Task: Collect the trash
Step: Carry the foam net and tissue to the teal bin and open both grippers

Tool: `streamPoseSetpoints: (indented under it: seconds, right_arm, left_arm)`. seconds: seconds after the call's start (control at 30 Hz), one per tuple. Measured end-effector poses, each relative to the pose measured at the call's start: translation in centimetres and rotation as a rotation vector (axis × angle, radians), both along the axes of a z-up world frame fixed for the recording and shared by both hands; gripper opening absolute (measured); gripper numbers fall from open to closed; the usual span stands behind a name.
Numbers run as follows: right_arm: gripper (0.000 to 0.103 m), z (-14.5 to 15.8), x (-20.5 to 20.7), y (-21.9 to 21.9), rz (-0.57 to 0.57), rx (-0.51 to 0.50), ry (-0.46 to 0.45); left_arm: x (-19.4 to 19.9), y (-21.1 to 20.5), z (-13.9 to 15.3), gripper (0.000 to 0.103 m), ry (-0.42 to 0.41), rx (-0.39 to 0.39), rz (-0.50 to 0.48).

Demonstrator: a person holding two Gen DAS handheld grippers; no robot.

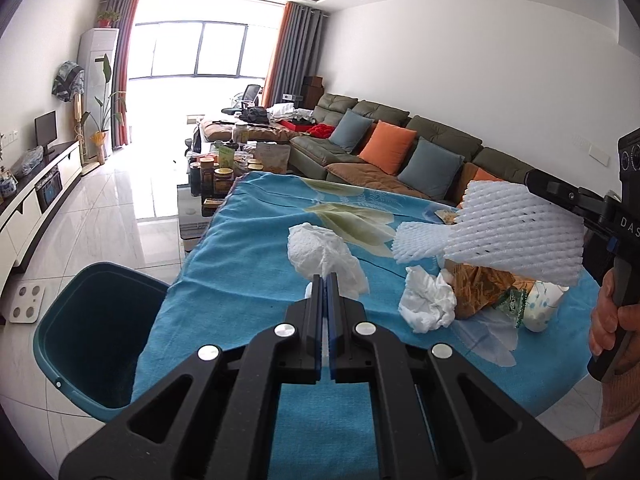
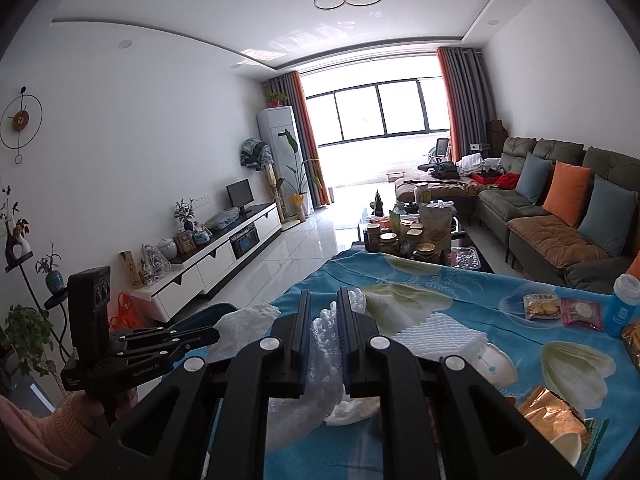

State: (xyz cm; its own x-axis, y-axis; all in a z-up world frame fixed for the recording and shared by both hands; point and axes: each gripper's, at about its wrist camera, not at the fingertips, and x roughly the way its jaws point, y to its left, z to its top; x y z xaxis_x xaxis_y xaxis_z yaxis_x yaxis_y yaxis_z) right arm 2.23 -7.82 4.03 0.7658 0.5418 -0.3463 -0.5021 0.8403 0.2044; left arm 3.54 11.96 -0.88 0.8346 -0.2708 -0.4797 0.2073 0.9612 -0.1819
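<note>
My left gripper (image 1: 325,280) is shut on a crumpled white tissue (image 1: 320,254) and holds it above the blue floral tablecloth (image 1: 248,248). My right gripper (image 2: 323,300) is shut on a white foam fruit net (image 2: 332,344); in the left wrist view the net (image 1: 516,232) hangs in the air at the right. A second foam net (image 1: 416,240) lies on the table. Another crumpled tissue (image 1: 428,300), a brown wrapper (image 1: 480,284) and a paper cup (image 1: 540,308) lie below the held net. The teal bin (image 1: 96,336) stands at the table's left edge.
Snack packets (image 2: 542,306) and a blue bottle (image 2: 622,304) lie at the table's right side. A gold wrapper (image 2: 548,404) is near the front. A coffee table with jars (image 2: 408,236) stands beyond, a sofa (image 2: 560,216) to the right, a TV cabinet (image 2: 216,252) to the left.
</note>
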Motion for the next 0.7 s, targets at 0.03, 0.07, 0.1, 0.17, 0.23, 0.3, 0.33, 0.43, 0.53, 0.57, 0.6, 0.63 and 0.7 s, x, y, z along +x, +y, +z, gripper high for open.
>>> streamPoseSetpoints:
  seconds: [0.03,0.07,0.1,0.17,0.23,0.3,0.33,0.43,0.53,0.57,0.6,0.63,0.7]
  right_arm:
    - [0.011,-0.1,0.3,0.7,0.019,0.002,0.004]
    - [0.011,-0.3,0.7,1.4,0.039,0.006,0.013]
    - [0.011,-0.6,1.2,2.2,0.06,0.012,0.023]
    - [0.011,-0.9,2.1,3.7,0.101,0.024,0.042]
    - [0.011,-1.2,2.9,5.5,0.136,0.025,0.054]
    - [0.011,-1.4,3.7,7.2,0.172,0.029,0.061]
    - [0.011,-1.4,4.2,8.0,0.189,0.035,0.067]
    - [0.011,-1.6,5.4,10.5,0.239,0.05,0.087]
    - [0.011,-2.0,6.6,12.9,0.287,0.067,0.114]
    - [0.011,-2.2,7.2,13.9,0.3,0.069,0.119]
    - [0.011,-2.3,7.5,14.7,0.313,0.07,0.123]
    - [0.011,-2.3,7.8,15.5,0.326,0.072,0.129]
    - [0.011,-2.5,8.4,17.4,0.348,0.07,0.14]
  left_arm:
    - [-0.1,0.4,0.0,0.002,-0.001,0.001,0.015]
    - [-0.3,1.0,0.0,0.002,-0.003,0.0,0.03]
    - [-0.4,1.6,0.1,0.002,-0.003,-0.002,0.046]
    - [-0.8,3.0,0.3,0.002,-0.006,-0.001,0.08]
    - [-1.1,4.4,0.5,0.002,-0.008,0.002,0.116]
    - [-1.5,6.1,0.6,0.002,-0.008,0.007,0.157]
    - [-1.6,6.9,0.6,0.002,-0.007,0.008,0.176]
    - [-1.9,9.3,0.5,0.002,-0.002,0.023,0.231]
    - [-2.0,11.7,0.4,0.002,0.008,0.037,0.283]
    - [-2.0,12.5,0.3,0.002,0.012,0.039,0.299]
    - [-1.9,13.3,0.3,0.002,0.018,0.04,0.315]
    - [-1.8,14.1,0.2,0.002,0.023,0.039,0.327]
    - [-1.7,15.6,-0.1,0.002,0.033,0.036,0.348]
